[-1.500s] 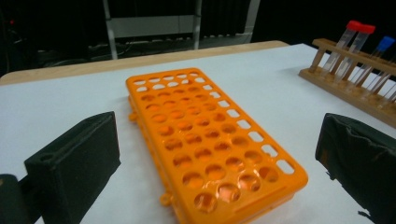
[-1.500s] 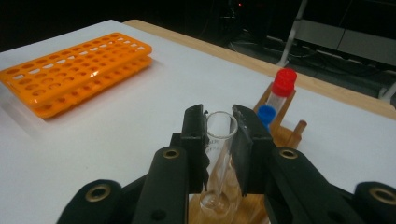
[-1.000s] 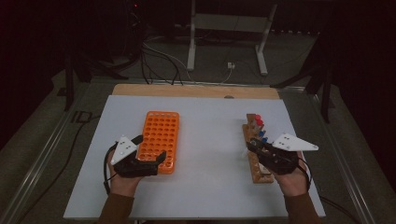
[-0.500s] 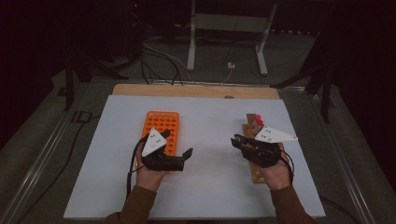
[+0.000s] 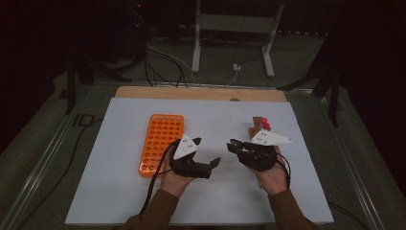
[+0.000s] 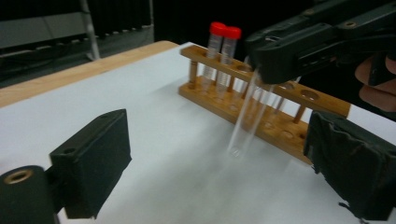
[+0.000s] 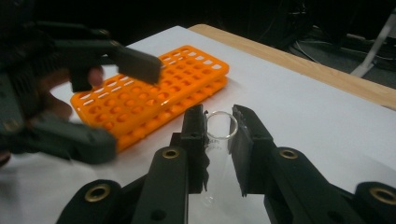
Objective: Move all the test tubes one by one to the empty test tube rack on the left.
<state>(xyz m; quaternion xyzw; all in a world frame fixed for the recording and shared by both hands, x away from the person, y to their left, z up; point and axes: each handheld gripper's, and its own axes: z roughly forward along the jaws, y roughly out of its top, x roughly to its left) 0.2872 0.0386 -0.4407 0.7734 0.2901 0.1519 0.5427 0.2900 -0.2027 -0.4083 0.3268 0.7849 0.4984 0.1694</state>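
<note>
My right gripper [image 7: 219, 122] is shut on a clear, uncapped test tube [image 7: 219, 135], held near its rim with the tube hanging down over the white mat. In the left gripper view the same tube [image 6: 246, 116] hangs under the right gripper [image 6: 317, 42], in front of a wooden rack [image 6: 275, 121] holding two red-capped tubes [image 6: 223, 44]. My left gripper [image 6: 219, 177] is open and faces the tube from a short way off. Its jaws have just been closing a little, with nothing pressed between them. From above, the left gripper [image 5: 215, 162] and right gripper [image 5: 233, 143] point at each other mid-table.
An orange tube rack [image 5: 160, 143] lies left of my left hand, its holes empty as far as I can see. The wooden rack [image 5: 258, 125] stands behind my right hand. A white mat [image 5: 119, 191] covers the table, with a wooden strip [image 5: 201, 93] along the far edge.
Both hands have come in toward the middle of the mat. The left gripper moved right, away from the orange rack, and the right gripper moved left from the wooden rack with the tube.
</note>
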